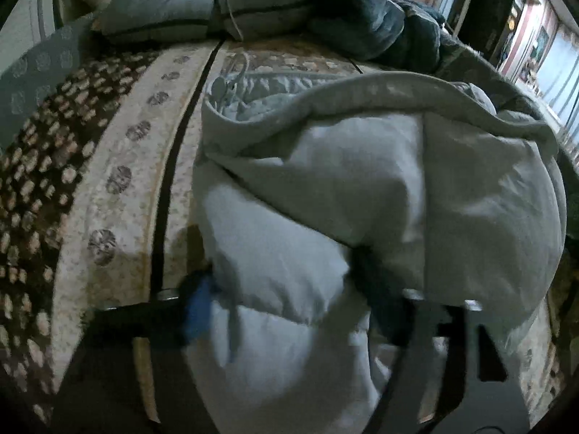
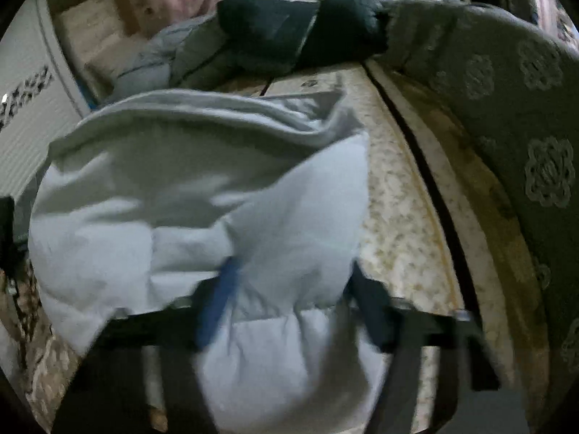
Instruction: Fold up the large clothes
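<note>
The pale quilted jacket (image 1: 325, 217) lay bunched on the patterned bed cover (image 1: 119, 166), its ribbed grey edge (image 1: 362, 88) at the far end and its padded bulk running back toward the cameras, long axis near to far as best the blur allowed. The left tongs (image 1: 286, 307) were clenched on the jacket's near left part, padding bulging between a blue-tipped finger (image 1: 197, 311) and a dark one. The right tongs (image 2: 289, 303) gripped the near right part the same way, cloth pinched between the fingers (image 2: 217, 300). Beyond the jacket, dark and grey folded clothes (image 2: 289, 25) were piled at the far end. A green blanket with medallions (image 2: 524, 126) ran along the right.
</note>
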Action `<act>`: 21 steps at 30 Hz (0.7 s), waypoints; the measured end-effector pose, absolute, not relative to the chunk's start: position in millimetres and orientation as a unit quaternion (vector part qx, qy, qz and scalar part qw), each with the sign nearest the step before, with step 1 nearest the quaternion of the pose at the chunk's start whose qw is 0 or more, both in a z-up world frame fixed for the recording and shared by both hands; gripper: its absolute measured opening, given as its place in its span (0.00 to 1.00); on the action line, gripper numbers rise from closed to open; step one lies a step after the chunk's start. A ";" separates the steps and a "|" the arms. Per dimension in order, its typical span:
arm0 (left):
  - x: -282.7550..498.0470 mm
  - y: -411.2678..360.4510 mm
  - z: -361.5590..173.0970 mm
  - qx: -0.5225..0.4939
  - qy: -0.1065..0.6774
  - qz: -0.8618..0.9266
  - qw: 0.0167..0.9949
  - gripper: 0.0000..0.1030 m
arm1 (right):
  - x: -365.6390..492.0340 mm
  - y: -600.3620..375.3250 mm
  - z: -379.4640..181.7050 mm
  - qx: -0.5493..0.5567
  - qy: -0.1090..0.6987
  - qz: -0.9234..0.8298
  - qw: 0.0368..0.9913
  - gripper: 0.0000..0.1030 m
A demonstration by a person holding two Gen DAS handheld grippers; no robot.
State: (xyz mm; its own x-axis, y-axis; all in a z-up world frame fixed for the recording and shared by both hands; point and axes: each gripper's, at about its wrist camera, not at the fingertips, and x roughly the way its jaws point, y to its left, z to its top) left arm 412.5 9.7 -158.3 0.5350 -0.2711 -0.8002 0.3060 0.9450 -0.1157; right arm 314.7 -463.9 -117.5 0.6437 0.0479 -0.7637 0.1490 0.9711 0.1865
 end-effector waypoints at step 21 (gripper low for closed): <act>522.9 0.4 -116.4 0.004 0.511 -0.063 0.857 0.25 | 427.8 -448.7 -55.3 0.019 0.451 -0.145 0.881 0.08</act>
